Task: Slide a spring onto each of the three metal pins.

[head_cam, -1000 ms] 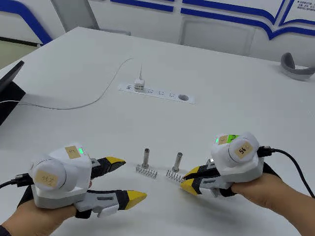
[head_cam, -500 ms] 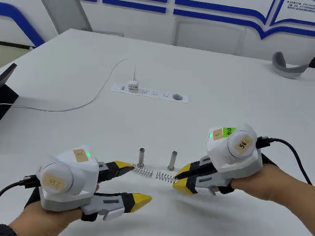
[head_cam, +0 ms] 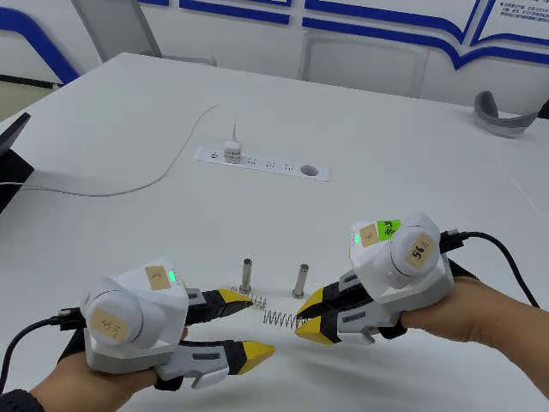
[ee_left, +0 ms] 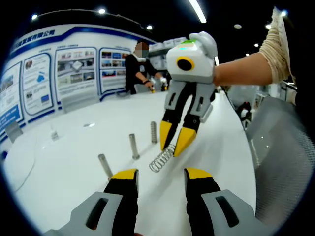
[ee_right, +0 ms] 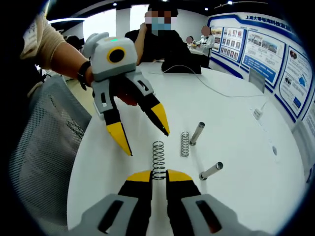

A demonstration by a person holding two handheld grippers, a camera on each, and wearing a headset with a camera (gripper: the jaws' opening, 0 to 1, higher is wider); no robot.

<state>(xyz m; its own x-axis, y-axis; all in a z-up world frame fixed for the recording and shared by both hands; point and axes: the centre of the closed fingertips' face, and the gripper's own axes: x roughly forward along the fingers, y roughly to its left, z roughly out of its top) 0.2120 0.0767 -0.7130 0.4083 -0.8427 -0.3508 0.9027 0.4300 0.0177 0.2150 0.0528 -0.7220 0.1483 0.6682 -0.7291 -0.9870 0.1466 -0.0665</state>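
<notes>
Right hand-held gripper (head_cam: 302,320) first: it's clenched on one end of a spring (head_cam: 280,318), and the coil pokes out past the yellow tips, low over the table (head_cam: 386,172). My read is that an end grip leaves the far mouth of the coil free to go over a pin. Opposite it, the left hand-held gripper (head_cam: 261,324) has its jaws spread wide and nothing between them. Its upper tip sits right at a second spring (head_cam: 256,300), which lies flat on the table at the foot of the nearest pin (head_cam: 246,275). That looks like a line-up for a pick, or a spare jaw ready to steady the held coil. Just behind the held spring, the middle pin (head_cam: 300,280) stands upright and bare, probably the first target. In the left gripper view the third pin (ee_left: 153,132) stands beside the right gripper's jaws, also bare. So no pin is loaded yet.
</notes>
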